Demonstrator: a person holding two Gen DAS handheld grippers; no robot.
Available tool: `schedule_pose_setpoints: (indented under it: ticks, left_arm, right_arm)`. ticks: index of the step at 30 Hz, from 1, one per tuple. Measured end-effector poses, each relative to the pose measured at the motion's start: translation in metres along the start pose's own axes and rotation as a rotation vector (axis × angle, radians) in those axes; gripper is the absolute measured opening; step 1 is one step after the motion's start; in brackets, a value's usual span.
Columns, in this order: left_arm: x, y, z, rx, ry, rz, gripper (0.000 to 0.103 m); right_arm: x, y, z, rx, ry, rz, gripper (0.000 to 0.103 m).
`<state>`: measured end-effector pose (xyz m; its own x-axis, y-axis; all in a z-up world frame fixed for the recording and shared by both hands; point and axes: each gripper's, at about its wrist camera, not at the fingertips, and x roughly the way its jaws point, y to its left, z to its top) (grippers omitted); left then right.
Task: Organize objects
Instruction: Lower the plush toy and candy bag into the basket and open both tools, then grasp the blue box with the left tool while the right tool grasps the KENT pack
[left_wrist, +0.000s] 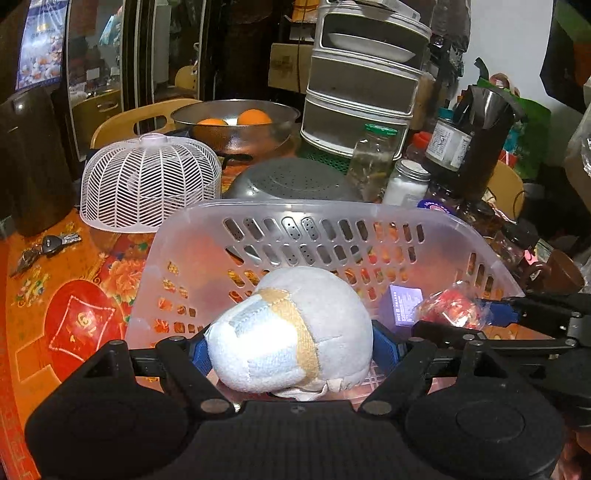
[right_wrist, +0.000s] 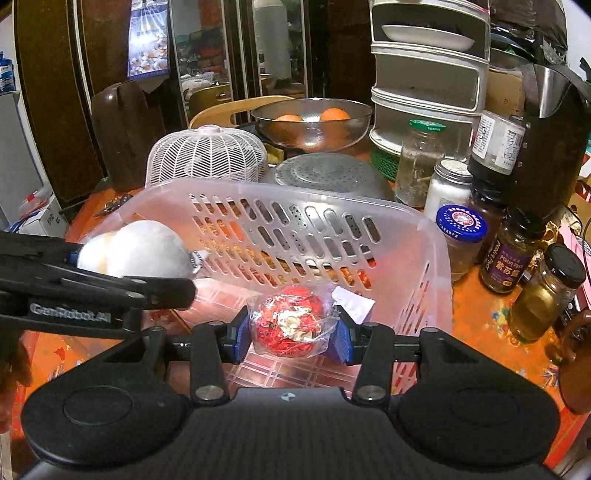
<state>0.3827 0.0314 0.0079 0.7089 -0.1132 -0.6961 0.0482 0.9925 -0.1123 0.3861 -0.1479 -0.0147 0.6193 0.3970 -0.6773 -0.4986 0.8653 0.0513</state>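
Note:
A clear plastic basket (left_wrist: 332, 216) (right_wrist: 295, 201) with slotted walls stands on the orange tablecloth. My left gripper (left_wrist: 291, 350) is shut on a white plush ball (left_wrist: 291, 332) with a tan stripe and holds it over the basket's near left part; the ball also shows in the right wrist view (right_wrist: 144, 251). My right gripper (right_wrist: 291, 332) is shut on a red shredded ball in clear wrap (right_wrist: 290, 323) over the basket's near right part; it also shows in the left wrist view (left_wrist: 448, 308). A small white box (left_wrist: 404, 304) lies in the basket.
Behind the basket are a white mesh food cover (left_wrist: 147, 181), an upturned metal colander (left_wrist: 291, 181), a steel bowl with oranges (left_wrist: 236, 122) and a tiered grey rack (left_wrist: 365, 74). Several jars (right_wrist: 517, 254) crowd the right side. Keys (left_wrist: 48, 247) lie at the left.

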Motion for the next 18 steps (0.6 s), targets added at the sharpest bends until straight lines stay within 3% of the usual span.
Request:
schedule_pose_setpoints:
  ticks: [3,6,7,8,13,16,18]
  left_arm:
    - [-0.001,0.002,-0.002,-0.002,-0.020,-0.005,0.085]
    - [-0.007,0.005,-0.002,-0.013,-0.062,0.007,0.090]
    - [-0.011,0.007,-0.002,-0.019,-0.080,0.004,0.096]
    - [-0.016,0.007,-0.003,-0.021,-0.098,-0.004,0.100]
    - [-0.070,-0.001,-0.027,0.021,-0.232,-0.049,0.101]
    - [-0.103,0.004,-0.067,0.014,-0.304,-0.084,0.103]
    - [-0.106,0.009,-0.093,0.000,-0.295,-0.076,0.103]
  right_arm:
    - [-0.003,0.002,-0.001,-0.018,-0.018,-0.028,0.056]
    - [-0.011,-0.002,-0.002,-0.013,-0.056,-0.039,0.080]
    - [-0.016,-0.003,-0.003,-0.005,-0.078,-0.019,0.092]
    - [-0.023,-0.004,-0.004,0.003,-0.109,-0.012,0.095]
    - [-0.079,-0.006,-0.024,0.034,-0.278,0.005,0.103]
    - [-0.114,-0.008,-0.057,0.046,-0.357,0.035,0.103]
    - [-0.125,-0.009,-0.090,0.057,-0.376,0.034,0.103]
